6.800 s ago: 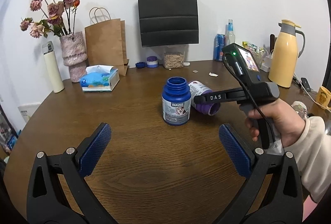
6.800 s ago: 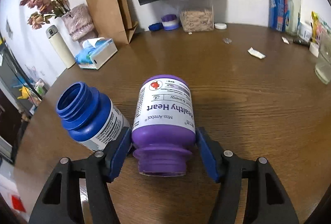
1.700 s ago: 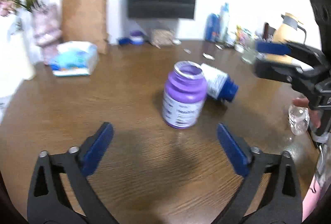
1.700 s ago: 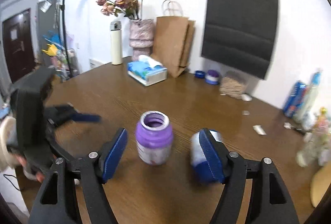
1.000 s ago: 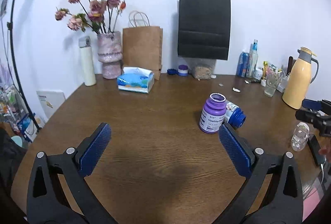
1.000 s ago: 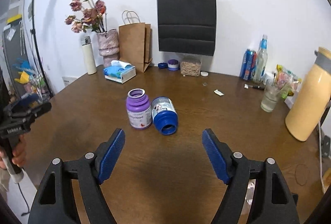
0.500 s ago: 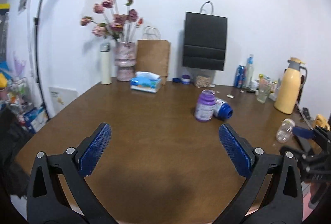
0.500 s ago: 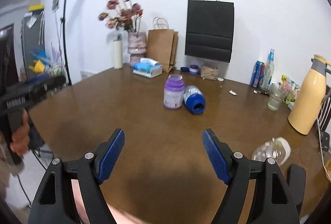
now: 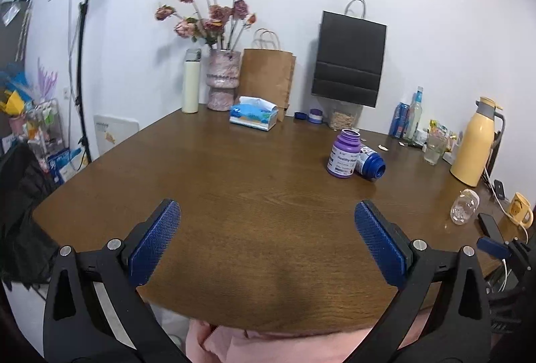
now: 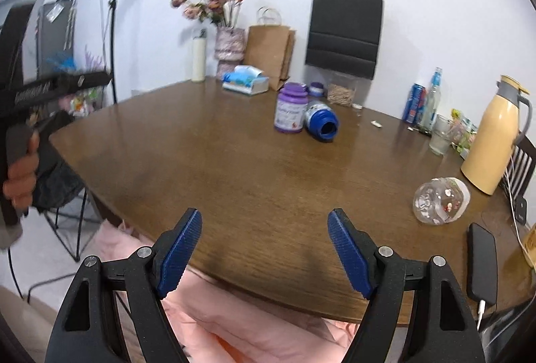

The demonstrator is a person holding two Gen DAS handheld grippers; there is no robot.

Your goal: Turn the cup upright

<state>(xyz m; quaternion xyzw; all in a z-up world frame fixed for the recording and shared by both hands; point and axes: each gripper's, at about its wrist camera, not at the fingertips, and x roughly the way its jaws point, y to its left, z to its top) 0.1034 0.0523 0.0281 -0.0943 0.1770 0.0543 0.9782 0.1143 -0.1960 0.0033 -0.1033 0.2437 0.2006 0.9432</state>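
A purple bottle (image 9: 345, 154) (image 10: 290, 109) stands upright with its mouth up, far out on the round wooden table (image 9: 254, 215) (image 10: 254, 168). Right beside it a blue bottle (image 9: 370, 161) (image 10: 320, 120) lies on its side, its open mouth facing the camera. My left gripper (image 9: 266, 237) hangs open over the table's near edge with nothing between its blue pads. My right gripper (image 10: 264, 250) is also open and empty, held back at the near edge. Both are well short of the two bottles.
A clear plastic jar (image 10: 439, 200) (image 9: 465, 207) lies on its side at the right, by a black phone (image 10: 481, 265). A yellow thermos (image 10: 495, 135), glass, cans, tissue box (image 9: 254, 117), vase, paper bags line the far edge. Pink-clad lap (image 10: 234, 326) below the table edge.
Both grippers have drawn back from the bottles to the table's near edge, so the bottles look smaller and farther. The bottles have not moved over the last second.
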